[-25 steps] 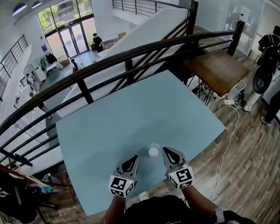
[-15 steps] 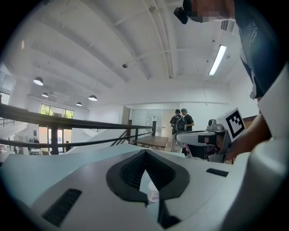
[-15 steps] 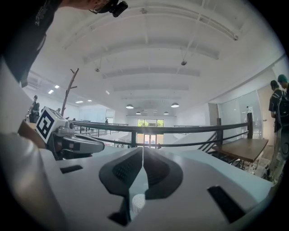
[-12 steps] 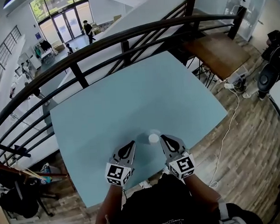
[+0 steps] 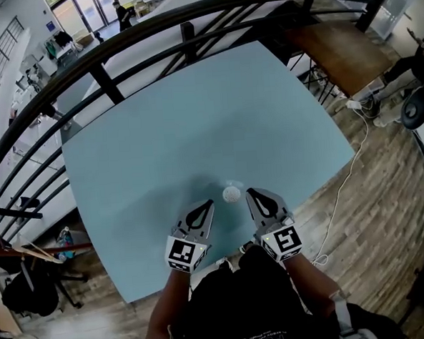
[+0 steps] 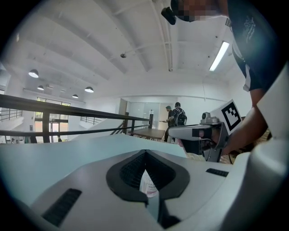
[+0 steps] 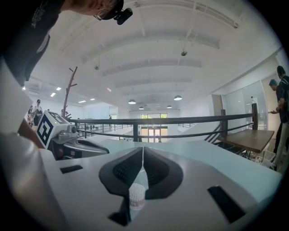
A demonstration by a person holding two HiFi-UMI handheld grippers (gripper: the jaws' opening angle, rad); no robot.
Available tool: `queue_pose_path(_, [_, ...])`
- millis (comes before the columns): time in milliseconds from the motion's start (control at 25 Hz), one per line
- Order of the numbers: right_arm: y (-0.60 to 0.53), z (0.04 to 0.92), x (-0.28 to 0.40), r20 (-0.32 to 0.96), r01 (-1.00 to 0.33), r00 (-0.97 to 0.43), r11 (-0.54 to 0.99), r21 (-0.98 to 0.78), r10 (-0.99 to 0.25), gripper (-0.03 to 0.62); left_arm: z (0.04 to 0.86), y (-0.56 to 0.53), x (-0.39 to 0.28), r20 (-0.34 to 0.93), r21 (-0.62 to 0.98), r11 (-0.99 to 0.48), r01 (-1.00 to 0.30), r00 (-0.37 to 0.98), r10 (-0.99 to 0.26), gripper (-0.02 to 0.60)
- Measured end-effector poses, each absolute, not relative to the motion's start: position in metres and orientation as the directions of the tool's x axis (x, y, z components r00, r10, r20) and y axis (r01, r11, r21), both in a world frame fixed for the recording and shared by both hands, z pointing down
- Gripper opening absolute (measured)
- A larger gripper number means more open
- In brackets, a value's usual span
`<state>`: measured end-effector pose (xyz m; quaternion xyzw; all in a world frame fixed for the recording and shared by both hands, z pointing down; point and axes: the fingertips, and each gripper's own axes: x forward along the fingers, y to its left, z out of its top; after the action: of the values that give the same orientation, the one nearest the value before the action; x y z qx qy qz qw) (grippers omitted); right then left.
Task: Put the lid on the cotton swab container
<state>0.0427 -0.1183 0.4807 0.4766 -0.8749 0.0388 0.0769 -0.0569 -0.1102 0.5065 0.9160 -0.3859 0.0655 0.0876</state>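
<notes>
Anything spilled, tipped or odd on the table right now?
Nothing stands out. The cotton swab container stands upright and uncovered on the table, no swabs spilled. A faint clear shape, possibly its lid, lies just beyond. The left gripper and right gripper flank it, shut, empty.

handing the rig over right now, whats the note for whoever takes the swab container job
Left gripper: jaws shut, empty, tip just left of the container.
Right gripper: jaws shut, empty, tip just right of it.
Cotton swab container: upright on the blue table near its front edge, top open, swabs showing.
Lid: what looks like a clear lid lies on the table just beyond the container; it is faint, so check it.
Done: nothing yet, the lid is off.
Left: open a gripper, pick up the lid, seat it on the container, probably steadying it with the other gripper.
</notes>
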Motion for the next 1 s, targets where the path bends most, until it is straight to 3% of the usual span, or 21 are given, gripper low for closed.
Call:
queue_pose_path(840, [-0.123, 0.559, 0.059, 0.259, -0.839, -0.537, 0.542, -0.059, -0.803, 0.021, 0.570, -0.117, -0.045, 0.207, 0.149, -0.692, -0.706, 0.707, -0.676, 0.014])
queue_pose_path(1000, [-0.124, 0.564, 0.062, 0.265, -0.842, -0.532, 0.536, -0.064, -0.804, 0.021, 0.571, -0.116, -0.039, 0.186, 0.156, -0.707, -0.690, 0.724, -0.665, 0.111])
